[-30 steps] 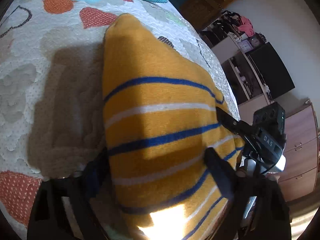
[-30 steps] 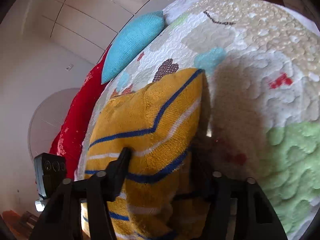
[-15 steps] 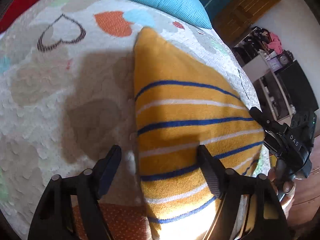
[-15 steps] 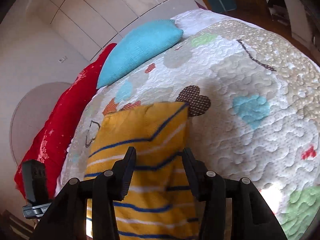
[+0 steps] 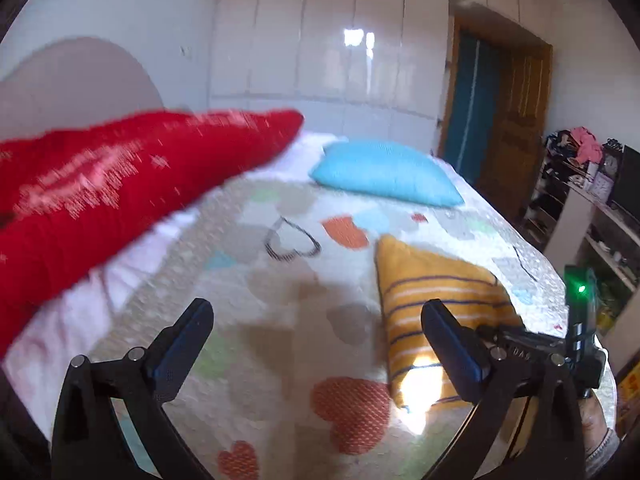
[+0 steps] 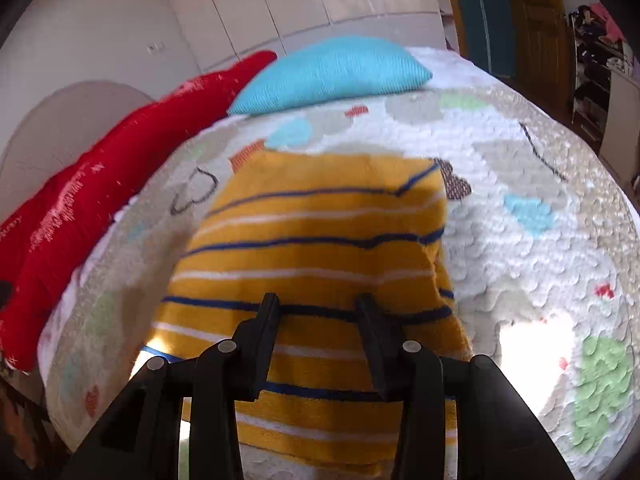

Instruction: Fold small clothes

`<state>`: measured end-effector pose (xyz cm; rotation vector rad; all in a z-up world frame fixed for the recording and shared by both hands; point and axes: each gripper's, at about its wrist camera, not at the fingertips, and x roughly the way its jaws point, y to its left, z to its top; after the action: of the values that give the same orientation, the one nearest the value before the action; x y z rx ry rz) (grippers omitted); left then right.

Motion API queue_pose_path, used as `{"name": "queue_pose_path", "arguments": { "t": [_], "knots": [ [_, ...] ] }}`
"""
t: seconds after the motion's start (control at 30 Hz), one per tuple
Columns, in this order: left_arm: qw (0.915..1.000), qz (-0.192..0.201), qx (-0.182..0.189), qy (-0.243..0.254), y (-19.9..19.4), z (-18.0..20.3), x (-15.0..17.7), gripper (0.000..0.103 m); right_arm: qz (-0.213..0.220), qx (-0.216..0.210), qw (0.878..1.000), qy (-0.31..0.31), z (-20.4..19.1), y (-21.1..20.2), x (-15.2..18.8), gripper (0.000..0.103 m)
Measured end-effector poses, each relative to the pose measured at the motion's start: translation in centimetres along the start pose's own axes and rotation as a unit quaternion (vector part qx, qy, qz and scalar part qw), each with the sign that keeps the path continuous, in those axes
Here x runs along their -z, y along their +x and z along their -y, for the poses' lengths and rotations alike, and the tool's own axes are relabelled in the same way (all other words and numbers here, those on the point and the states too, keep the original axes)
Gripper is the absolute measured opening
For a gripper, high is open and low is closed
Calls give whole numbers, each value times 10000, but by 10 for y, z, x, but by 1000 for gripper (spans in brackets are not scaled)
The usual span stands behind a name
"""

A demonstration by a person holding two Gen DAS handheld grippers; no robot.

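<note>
A: Left wrist view: the left gripper (image 5: 316, 332), jaws just opened wide and empty, hangs above the quilt (image 5: 280, 320); the folded yellow striped garment (image 5: 436, 312) lies at right.

B: Right wrist view: the right gripper (image 6: 316, 316), jaws half-open, has just narrowed over the garment; whether it pinches, I cannot tell. Soft, light knit; probably best taken at the edges.

Bed (image 6: 540, 152) under quilted heart-print coverlet; folded yellow striped garment (image 6: 312, 240) flat near its near edge; turquoise pillow (image 6: 336, 72) at head end, red cushion (image 5: 104, 184) beside it along far-left edge
</note>
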<state>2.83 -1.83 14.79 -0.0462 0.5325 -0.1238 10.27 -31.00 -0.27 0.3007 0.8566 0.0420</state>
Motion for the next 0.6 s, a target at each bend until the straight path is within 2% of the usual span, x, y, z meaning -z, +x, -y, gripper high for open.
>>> {"name": "queue_pose_path", "arguments": {
  "t": [0.07,0.1,0.17,0.2,0.27,0.33,0.47,0.53,0.6],
  "knots": [
    [9980,405,-436,197,-28,-3,-7,103,82,42,9999,112,1,-7,3,45],
    [9968,551,-522,264,-39,-6,-11,103,72,-53,9997,212,1,-15,4,45],
    [9952,764,-543,293,-57,-7,-10,103,200,-211,9993,240,-5,-41,9,47],
    [9956,749,-503,257,-62,-8,-8,103,346,-177,9991,177,-10,-56,15,50],
    [9977,639,-182,140,-71,-7,-2,103,582,-70,9983,10,-21,-85,32,62],
    [9991,404,121,52,-76,1,11,103,708,58,9975,-64,-29,-110,51,67],
    [9991,-203,350,101,-73,16,40,103,691,468,9964,-145,-33,-139,88,71],
    [9977,-471,480,70,-71,19,50,103,640,616,9960,-90,-30,-148,104,77],
    [9965,-694,470,60,-68,24,60,103,565,720,9958,5,-25,-150,115,77]
  ]
}}
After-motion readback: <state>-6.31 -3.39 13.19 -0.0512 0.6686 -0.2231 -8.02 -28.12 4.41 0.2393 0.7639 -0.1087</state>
